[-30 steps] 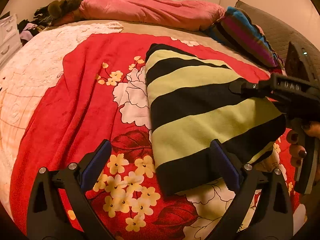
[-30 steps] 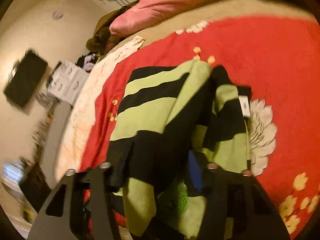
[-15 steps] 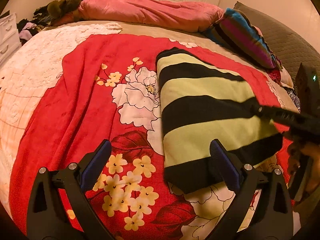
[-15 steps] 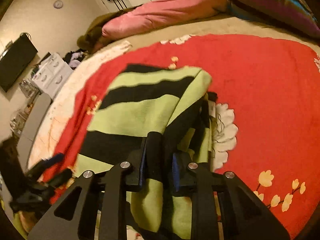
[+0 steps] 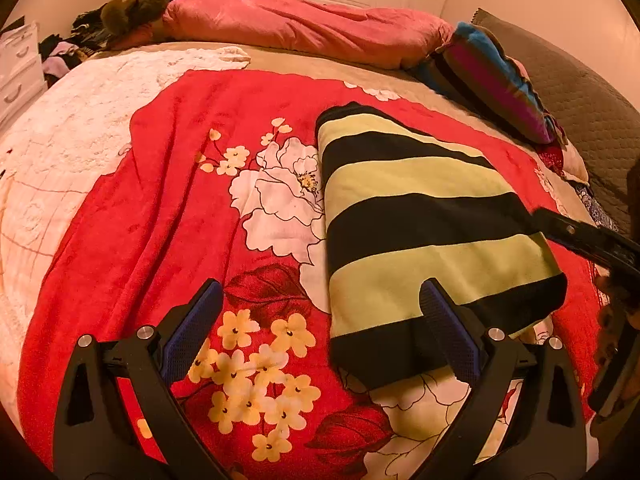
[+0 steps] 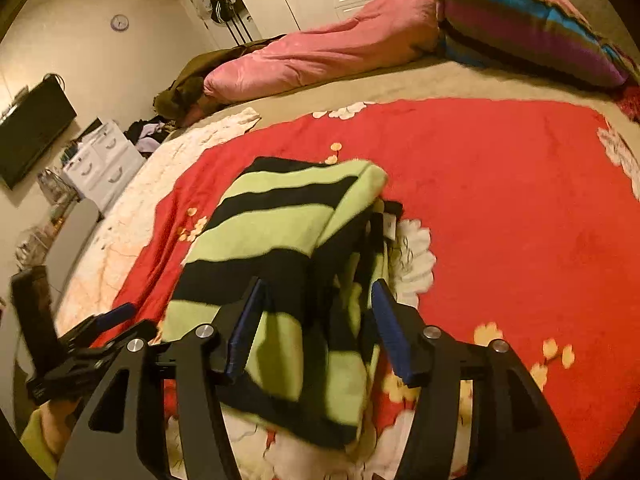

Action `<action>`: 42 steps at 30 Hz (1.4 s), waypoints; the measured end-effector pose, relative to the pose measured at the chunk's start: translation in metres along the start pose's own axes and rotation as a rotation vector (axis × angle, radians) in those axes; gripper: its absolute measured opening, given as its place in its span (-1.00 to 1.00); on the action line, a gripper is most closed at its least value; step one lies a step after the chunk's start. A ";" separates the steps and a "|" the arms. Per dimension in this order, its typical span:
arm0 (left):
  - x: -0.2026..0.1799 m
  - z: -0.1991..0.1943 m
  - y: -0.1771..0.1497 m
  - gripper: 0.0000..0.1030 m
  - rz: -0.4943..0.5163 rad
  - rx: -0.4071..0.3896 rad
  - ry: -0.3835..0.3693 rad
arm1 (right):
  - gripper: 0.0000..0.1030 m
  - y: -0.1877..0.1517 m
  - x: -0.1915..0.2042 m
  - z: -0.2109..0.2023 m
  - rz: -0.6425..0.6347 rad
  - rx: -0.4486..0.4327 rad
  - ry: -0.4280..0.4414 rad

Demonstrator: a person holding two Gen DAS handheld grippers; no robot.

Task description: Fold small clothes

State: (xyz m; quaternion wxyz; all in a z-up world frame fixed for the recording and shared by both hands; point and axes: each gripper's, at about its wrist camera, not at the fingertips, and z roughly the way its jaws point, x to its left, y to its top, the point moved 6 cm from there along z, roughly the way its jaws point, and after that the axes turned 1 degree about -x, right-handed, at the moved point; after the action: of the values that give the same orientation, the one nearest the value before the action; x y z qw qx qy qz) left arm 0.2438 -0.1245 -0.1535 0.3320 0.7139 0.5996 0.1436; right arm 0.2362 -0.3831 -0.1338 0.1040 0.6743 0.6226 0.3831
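Over the striped garment [image 6: 280, 240], right gripper [image 6: 316, 320] fingers are opening.

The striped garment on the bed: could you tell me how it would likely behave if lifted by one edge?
The striped garment would probably flop and unfold: the right wrist view shows loose stacked layers along one edge. It looks like soft knit, so likely light and easy to pinch. On the plush red blanket it would probably drag rather than slide.

Wrist views, seemingly near, shared bed [image 5: 248, 92]
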 end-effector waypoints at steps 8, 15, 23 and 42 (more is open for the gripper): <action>-0.005 0.009 -0.007 0.80 0.013 0.033 -0.005 | 0.24 -0.023 -0.008 0.016 -0.013 0.087 -0.019; -0.006 0.017 -0.011 0.80 0.018 0.053 -0.001 | 0.23 -0.035 -0.024 0.042 0.054 0.129 -0.046; -0.012 0.025 -0.003 0.81 0.006 0.050 -0.041 | 0.44 -0.018 -0.026 0.039 0.116 0.117 0.062; -0.039 0.028 0.011 -0.30 -0.007 0.053 -0.159 | -0.22 -0.011 0.004 0.036 0.129 0.108 0.252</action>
State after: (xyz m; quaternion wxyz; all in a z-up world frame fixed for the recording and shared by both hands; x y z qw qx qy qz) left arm 0.2601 -0.1709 -0.1595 0.3599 0.7296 0.5775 0.0692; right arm 0.2512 -0.3650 -0.1639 -0.0361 0.6642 0.6058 0.4365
